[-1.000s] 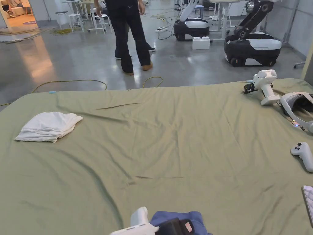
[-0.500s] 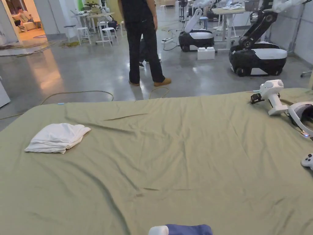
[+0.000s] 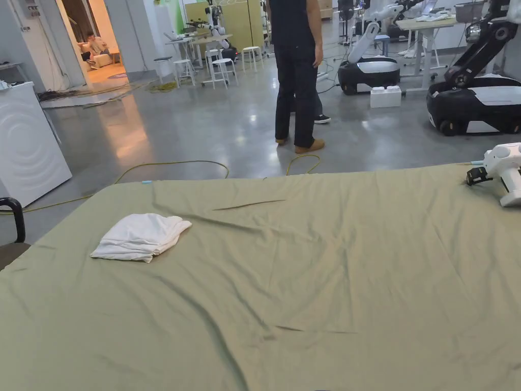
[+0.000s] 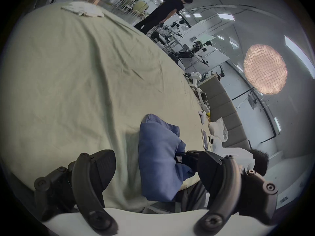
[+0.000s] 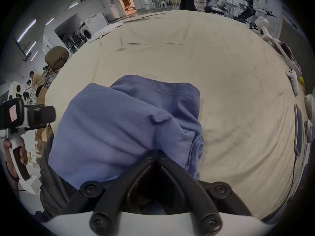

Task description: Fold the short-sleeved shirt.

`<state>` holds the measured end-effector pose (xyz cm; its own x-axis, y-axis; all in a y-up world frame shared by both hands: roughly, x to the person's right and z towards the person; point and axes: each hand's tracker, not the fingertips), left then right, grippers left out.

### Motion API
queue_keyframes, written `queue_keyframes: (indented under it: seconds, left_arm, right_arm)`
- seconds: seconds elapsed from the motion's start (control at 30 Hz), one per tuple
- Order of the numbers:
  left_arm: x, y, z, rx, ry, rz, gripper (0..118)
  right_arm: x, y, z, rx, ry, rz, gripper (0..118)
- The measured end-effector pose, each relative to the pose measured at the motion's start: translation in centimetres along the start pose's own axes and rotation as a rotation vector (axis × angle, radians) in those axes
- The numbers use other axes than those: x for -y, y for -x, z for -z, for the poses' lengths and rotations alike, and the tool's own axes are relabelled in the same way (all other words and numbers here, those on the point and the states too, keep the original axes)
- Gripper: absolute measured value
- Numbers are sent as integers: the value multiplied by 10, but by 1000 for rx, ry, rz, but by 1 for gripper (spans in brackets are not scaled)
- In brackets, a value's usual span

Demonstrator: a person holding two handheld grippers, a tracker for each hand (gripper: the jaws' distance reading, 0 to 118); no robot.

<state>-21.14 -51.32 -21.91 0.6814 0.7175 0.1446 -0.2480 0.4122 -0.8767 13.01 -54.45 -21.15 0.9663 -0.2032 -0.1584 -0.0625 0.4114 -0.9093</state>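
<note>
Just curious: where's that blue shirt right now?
In the right gripper view, the blue shirt hangs bunched at the green bed's near edge, pinched by the right tongs.

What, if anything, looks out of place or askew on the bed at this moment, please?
The blue shirt is bunched in a crumpled heap at the near edge of the bed, not laid flat. The right hand-held gripper is shut on it; the left hand-held gripper is open beside it.

**Room and background**

Polished grey concrete floor (image 3: 168,127), reflective. Yellow cable (image 3: 173,165) loops along it beside the green-sheeted bed (image 3: 315,285). White appliance (image 3: 28,145) at left, dark chair (image 3: 12,229) just below it. White stools (image 3: 216,68) and tables behind. Open doorway (image 3: 96,46) is warmly lit. Person in dark clothes (image 3: 297,76) stands mid-floor. Round woven lamp (image 4: 265,69) glows overhead.
</note>
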Motion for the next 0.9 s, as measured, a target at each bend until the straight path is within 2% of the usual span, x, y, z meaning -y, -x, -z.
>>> queue_keyframes:
  seconds: [0.03, 0.1, 0.17, 0.2, 0.27, 0.3, 0.33, 0.5, 0.57, 0.67, 0.73, 0.83, 0.9]
  left_arm:
    - [0, 3, 11, 4, 8, -14, 102]
    - [-1, 7, 33, 4, 48, -53, 102]
    - [3, 11, 54, 22, 97, -83, 99]
    - [5, 11, 65, 15, 116, -83, 92]
    - [9, 13, 77, 1, 136, -52, 50]
    - [8, 10, 79, -6, 135, -37, 44]
    - [7, 5, 78, -59, 119, -13, 43]
    - [1, 15, 70, -26, 125, -41, 40]
    - [1, 1, 42, 25, 94, -65, 40]
    - [-24, 12, -10, 45, 2, -27, 40]
    - [-49, 28, -54, -42, -31, 17, 40]
    - [-87, 64, -113, -218, -91, 32, 40]
    - [-108, 95, -136, -371, -107, 15, 40]
  right_arm:
    - [2, -4, 2, -15, -9, -1, 0]
    - [5, -10, -1, -55, -25, 78, 0]
    - [8, -13, 1, -64, -33, 109, 0]
    - [8, -14, 1, -64, -35, 115, 0]
    - [9, -12, 1, -57, -38, 109, 0]
    - [9, -10, 1, -49, -39, 102, 0]
    - [9, -9, 2, -44, -41, 100, 0]
    - [13, -4, -10, -45, -69, 76, 0]
    - [18, -9, -30, -110, -141, 119, 0]
    - [41, -25, -68, -130, -325, 202, 0]
    - [58, -43, -88, -140, -325, 218, 0]
    - [86, -60, -113, -81, -344, 243, 0]
    - [99, -76, -116, -77, -405, 338, 0]
